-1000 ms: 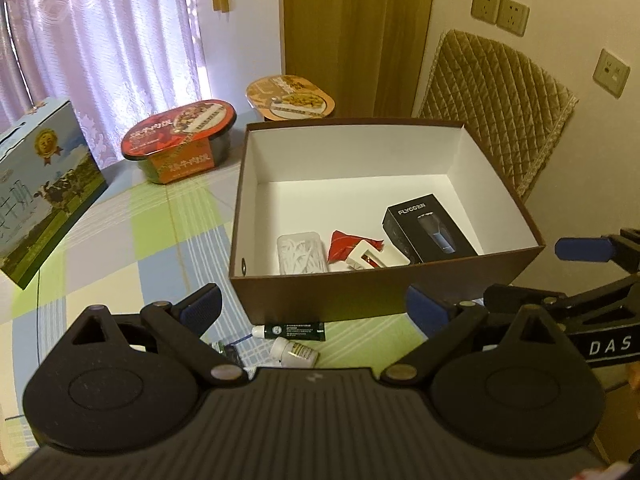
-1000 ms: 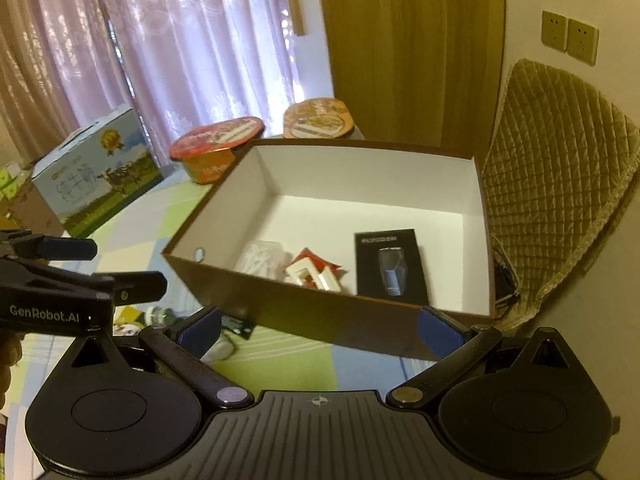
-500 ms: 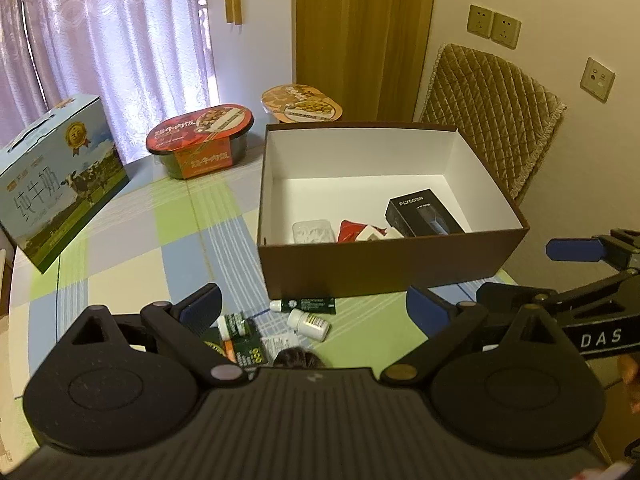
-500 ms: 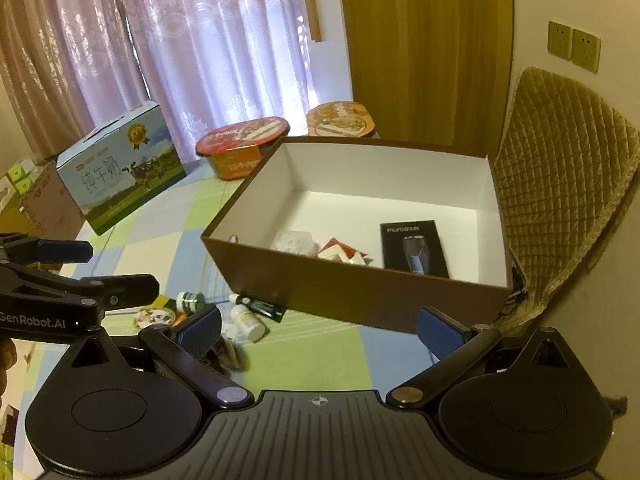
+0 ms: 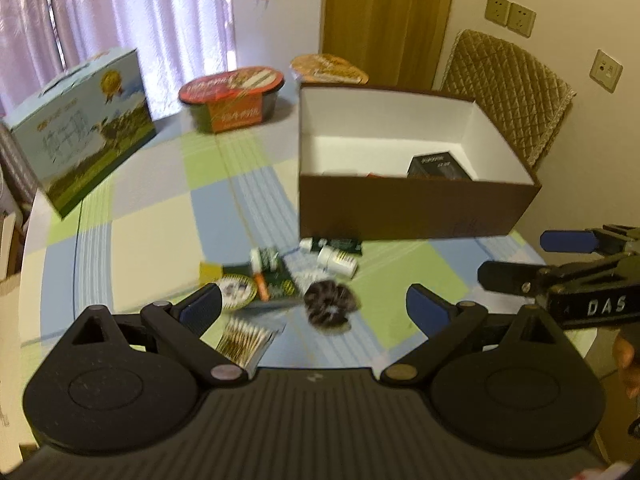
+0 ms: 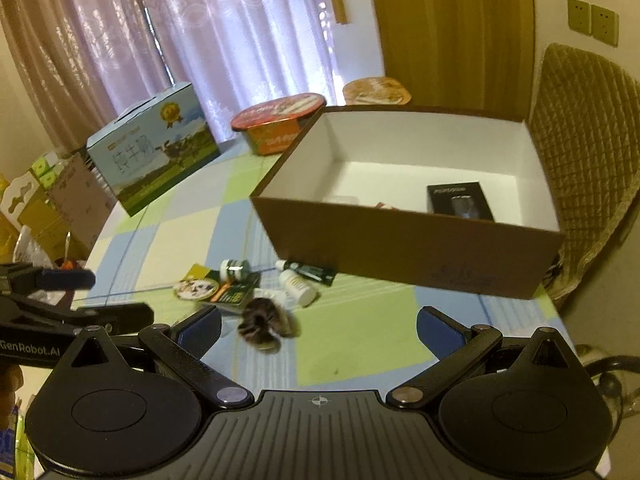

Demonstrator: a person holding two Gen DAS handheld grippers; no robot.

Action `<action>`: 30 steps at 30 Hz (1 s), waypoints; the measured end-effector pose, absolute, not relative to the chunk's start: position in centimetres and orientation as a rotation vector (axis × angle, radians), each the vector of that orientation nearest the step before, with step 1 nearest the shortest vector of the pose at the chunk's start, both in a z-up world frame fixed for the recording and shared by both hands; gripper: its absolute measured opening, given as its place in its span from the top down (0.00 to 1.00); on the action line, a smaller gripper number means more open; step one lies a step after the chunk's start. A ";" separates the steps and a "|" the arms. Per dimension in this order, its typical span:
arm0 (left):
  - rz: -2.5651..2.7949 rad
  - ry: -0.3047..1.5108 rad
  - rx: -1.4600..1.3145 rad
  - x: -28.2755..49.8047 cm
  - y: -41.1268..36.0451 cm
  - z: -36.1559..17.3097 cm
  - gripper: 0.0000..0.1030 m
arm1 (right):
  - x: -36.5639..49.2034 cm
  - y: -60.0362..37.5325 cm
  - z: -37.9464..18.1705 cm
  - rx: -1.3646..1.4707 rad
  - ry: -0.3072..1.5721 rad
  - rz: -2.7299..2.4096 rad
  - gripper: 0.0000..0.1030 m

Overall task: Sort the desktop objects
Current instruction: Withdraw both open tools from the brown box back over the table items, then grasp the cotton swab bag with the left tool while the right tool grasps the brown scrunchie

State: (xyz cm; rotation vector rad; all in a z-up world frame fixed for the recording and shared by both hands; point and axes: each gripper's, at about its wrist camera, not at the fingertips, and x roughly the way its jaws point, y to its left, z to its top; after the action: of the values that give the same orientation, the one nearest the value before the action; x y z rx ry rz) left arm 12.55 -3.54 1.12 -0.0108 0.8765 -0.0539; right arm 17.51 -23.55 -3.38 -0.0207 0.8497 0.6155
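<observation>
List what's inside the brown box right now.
Inside the brown box: a black product box lying flat on the floor at the right. Slivers of something white and something red peek over the near wall; that wall hides the rest of them.

Tablecloth [image 5: 152, 216] checked in pale blue, green, cream. Box [image 5: 416, 210] brown outside, white inside, black carton [image 5: 438, 166] in it. Scrunchie [image 5: 330, 307] dark brown mottled. Noodle bowl [image 5: 232, 98] red-orange lid. Milk carton [image 5: 80, 128] blue-green landscape print. Curtains [image 6: 168, 28] pink lace. Chair cover [image 6: 584, 128] tan quilted diamonds.
</observation>
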 end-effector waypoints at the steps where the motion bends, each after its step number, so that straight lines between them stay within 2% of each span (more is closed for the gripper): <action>1: -0.046 0.884 -0.016 12.2 -3.2 0.8 0.06 | 17.4 -23.4 -3.6 -0.024 0.852 0.621 0.02; 15: 0.015 0.935 -0.061 9.5 -0.1 -2.0 0.06 | 16.3 -20.8 -6.3 -0.082 0.915 0.664 0.02; 30: 0.050 0.982 -0.080 10.7 1.7 -4.3 0.06 | 17.3 -19.3 -8.0 -0.109 0.959 0.686 0.02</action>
State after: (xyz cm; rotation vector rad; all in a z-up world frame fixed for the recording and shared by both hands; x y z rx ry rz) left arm 10.66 1.66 -4.27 -0.0802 0.9816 0.0497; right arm 17.32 -19.30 -7.99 -0.1091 0.9585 0.6862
